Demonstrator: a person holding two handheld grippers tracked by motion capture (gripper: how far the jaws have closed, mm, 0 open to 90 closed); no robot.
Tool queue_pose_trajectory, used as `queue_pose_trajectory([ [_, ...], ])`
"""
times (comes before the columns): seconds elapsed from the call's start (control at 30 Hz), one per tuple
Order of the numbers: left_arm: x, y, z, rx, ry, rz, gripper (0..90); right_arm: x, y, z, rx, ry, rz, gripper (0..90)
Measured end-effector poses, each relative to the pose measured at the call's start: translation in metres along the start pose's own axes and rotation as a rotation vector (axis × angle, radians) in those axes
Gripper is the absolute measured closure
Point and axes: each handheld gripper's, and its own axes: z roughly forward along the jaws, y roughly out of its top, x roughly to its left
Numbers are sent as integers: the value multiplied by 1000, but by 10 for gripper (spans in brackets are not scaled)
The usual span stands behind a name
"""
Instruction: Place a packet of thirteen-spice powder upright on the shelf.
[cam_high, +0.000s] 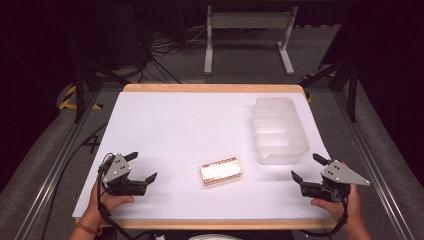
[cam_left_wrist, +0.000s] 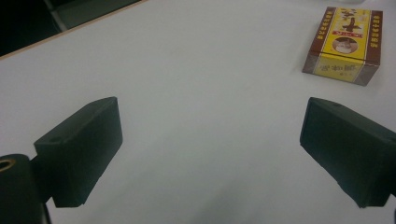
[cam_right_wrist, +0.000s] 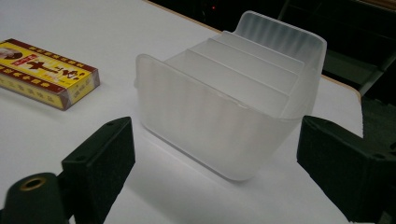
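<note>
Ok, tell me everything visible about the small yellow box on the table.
The small yellow box is a flat rectangular carton, yellow on top with dark brown-red borders and printed characters. It looks closed and lies flat on the white table, near the front middle, between the two grippers. Nothing touches it; the clear plastic bin stands apart.

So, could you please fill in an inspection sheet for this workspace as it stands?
Surface: white sheet over a wood-edged table, flat.
Job's things: yellow and brown box lying flat in the near middle; translucent plastic bin at the far right, apart from it.
Clutter: nothing seen.
Grippers: left gripper and right gripper both open, holding nothing.
Cables: black leads trail from each gripper.
Surroundings: dark floor, grey stand behind.
</note>
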Motion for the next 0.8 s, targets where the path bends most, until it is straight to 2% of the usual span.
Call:
queue_pose_trajectory([
  [0.3, -1, -4, -6, -3, 5, -8, 61, 8, 10, 8, 26, 80, -51, 160],
  [0.47, -1, -6, -13, -12, 7, -20, 53, 13, 22, 13, 36, 115, -100, 164],
  [0.63, -3, -7, -11, 9, 2, -17, 53, 22, 39, 18, 27, 161, -161, 171],
  [0.8, -4, -7, -9, 14, -2, -17, 53, 38, 55, 31, 52, 239, -235, 186],
])
